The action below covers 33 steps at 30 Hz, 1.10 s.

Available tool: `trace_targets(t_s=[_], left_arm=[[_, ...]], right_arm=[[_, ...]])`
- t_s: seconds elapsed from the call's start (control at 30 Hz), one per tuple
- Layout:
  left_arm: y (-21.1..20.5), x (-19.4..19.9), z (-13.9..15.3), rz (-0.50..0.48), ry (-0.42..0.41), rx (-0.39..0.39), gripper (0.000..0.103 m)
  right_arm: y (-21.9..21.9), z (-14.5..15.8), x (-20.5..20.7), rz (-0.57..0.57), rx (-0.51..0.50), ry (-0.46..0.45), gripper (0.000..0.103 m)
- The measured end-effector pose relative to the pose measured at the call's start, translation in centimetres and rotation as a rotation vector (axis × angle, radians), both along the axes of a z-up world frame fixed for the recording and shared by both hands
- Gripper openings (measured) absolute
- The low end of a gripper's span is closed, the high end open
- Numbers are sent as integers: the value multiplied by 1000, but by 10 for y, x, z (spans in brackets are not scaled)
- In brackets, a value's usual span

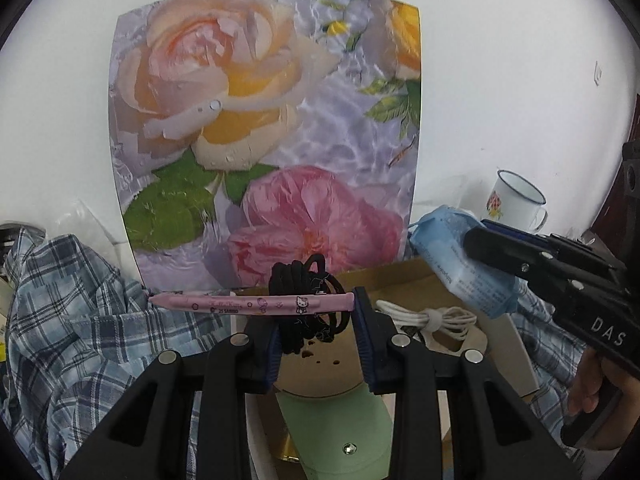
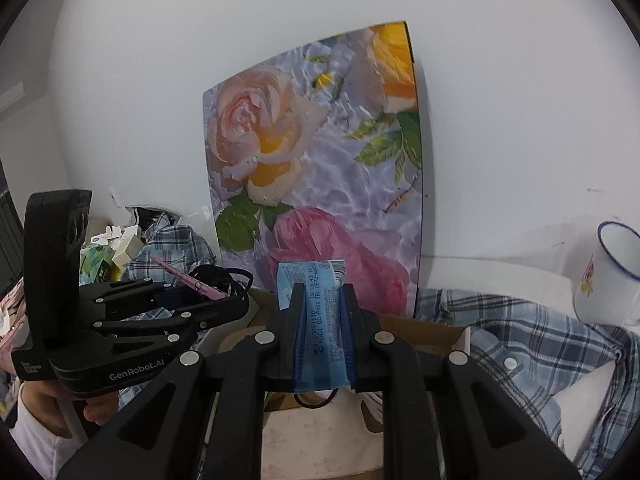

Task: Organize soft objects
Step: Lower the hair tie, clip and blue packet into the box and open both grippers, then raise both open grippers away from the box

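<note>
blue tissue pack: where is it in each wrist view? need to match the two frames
Left wrist view: blue tissue pack sits right of centre, clamped in the right hand-held gripper above the cardboard box.
Right wrist view: the pack is centre, lower half, pinched between that gripper's own fingers.
Shared landmark: floral board leaning on the wall behind, with the enamel mug to its right.

Soft checked cloth shirt (image 1: 80, 320); glossy blue plastic packet (image 2: 320, 320); matt brown cardboard box (image 1: 400, 280); shiny enamel mug (image 1: 516, 204).
</note>
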<state>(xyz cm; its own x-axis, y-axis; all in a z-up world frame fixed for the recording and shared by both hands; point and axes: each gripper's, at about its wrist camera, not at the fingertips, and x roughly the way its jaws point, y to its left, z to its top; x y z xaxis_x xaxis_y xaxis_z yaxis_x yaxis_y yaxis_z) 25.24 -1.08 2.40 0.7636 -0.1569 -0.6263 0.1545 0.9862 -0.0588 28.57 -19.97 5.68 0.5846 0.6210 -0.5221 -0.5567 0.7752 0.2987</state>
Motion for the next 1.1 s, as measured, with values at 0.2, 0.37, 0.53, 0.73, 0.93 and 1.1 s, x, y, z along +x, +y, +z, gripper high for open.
trace_targets(t_s=[0.2, 0.37, 0.53, 0.73, 0.93, 1.1], left_arm=[[-5, 2, -5, -4, 11, 33, 34], [0, 6, -3, 73, 16, 36, 103], [6, 0, 12, 71, -53, 11, 103], [15, 1, 22, 81, -53, -22, 103], [17, -14, 44, 87, -113, -11, 103], [15, -31, 69, 68, -176, 5, 103]], right_arm=[[-1, -8, 4, -7, 7, 31, 15], [-4, -8, 5, -48, -4, 33, 78], [-14, -1, 5, -94, 33, 19, 102], [-13, 12, 1, -99, 27, -17, 103], [-9, 29, -9, -88, 7, -70, 103], [-7, 51, -21, -104, -24, -117, 103]])
